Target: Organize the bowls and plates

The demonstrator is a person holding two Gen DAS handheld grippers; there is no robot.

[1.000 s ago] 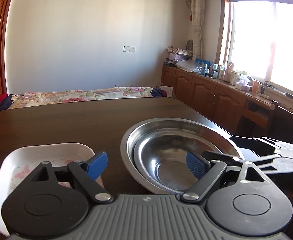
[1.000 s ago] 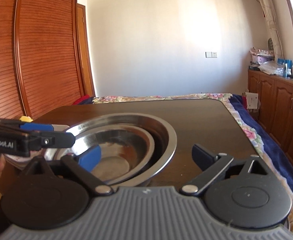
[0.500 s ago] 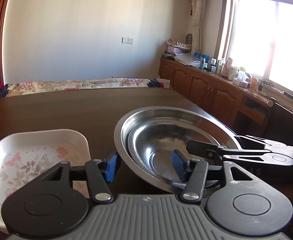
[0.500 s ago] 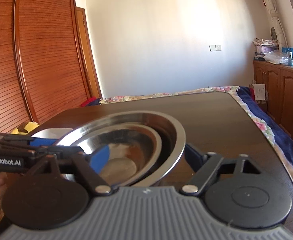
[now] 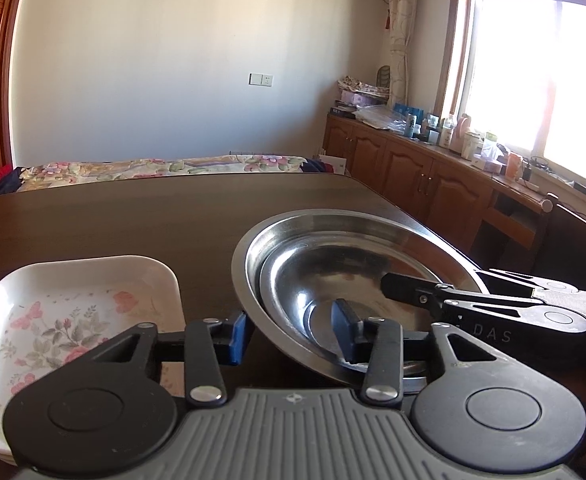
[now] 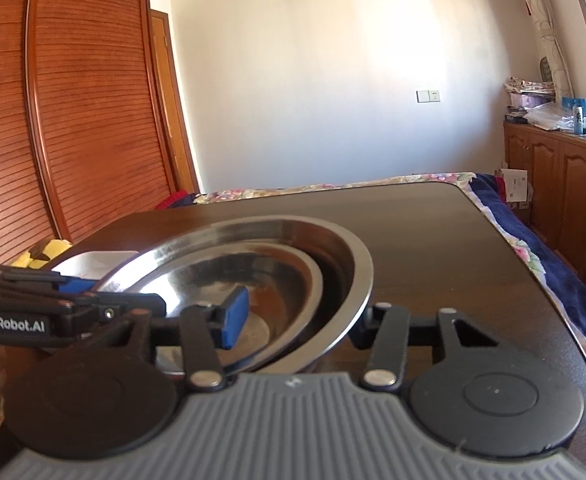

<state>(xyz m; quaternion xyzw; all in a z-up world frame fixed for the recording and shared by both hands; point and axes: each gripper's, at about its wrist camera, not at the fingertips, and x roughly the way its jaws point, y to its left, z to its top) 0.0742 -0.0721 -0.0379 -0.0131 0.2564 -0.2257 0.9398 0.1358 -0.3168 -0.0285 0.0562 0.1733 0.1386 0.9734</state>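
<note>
Dark wooden table (image 5: 133, 216), white-walled bedroom (image 5: 153, 60)

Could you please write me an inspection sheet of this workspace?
Surface: dark wooden table.
Job's things: small steel bowl nested in large steel bowl; white floral dish beside them, apart.
Clutter: yellow object near the table's left edge, unclear.
Grippers: left tongs and right tongs each straddle the bowls' rim from opposite sides; cannot tell whether they are clamped.
Cables: nothing seen.
Surroundings: bed, wooden cabinets, slatted wardrobe.
</note>
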